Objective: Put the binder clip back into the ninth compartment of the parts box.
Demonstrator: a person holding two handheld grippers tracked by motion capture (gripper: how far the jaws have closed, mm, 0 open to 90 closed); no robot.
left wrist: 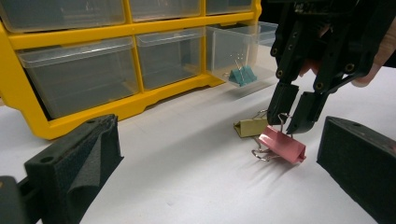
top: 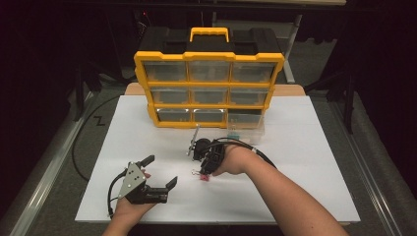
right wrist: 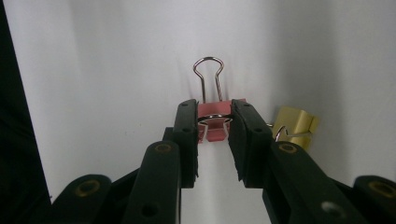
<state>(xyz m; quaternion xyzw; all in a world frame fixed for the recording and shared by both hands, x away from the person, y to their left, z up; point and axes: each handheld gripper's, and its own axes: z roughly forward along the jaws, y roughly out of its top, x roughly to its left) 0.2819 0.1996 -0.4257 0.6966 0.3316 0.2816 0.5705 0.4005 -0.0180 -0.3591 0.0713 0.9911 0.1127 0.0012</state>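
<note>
A: Start at the lower left of the high view. What is there?

B: The left gripper [top: 161,173], held in a hand at the bottom edge, jaws spread wide and empty over the white table [top: 305,147]. Its own view shows both black jaws cut off by the lower corners.

A: And toward the centre?

B: The right gripper [top: 202,170] points down at a pink binder clip [top: 203,176], which the high view shows only as a small reddish speck under the jaw tips. In the right gripper view the jaws sit on either side of the pink clip's [right wrist: 215,125] raised wire handle, nearly closed; I cannot tell whether they actually pinch it.

A: Anything beside it?

B: A yellow binder clip [right wrist: 295,122], partly hidden behind the right-hand jaw.

A: Upper part of the frame?

B: A yellow drawer organizer [top: 209,87]. Its lower right drawer [top: 244,126] is pulled out, with a teal binder clip [left wrist: 242,75] inside. The other drawers' contents are too hazy to read.
</note>
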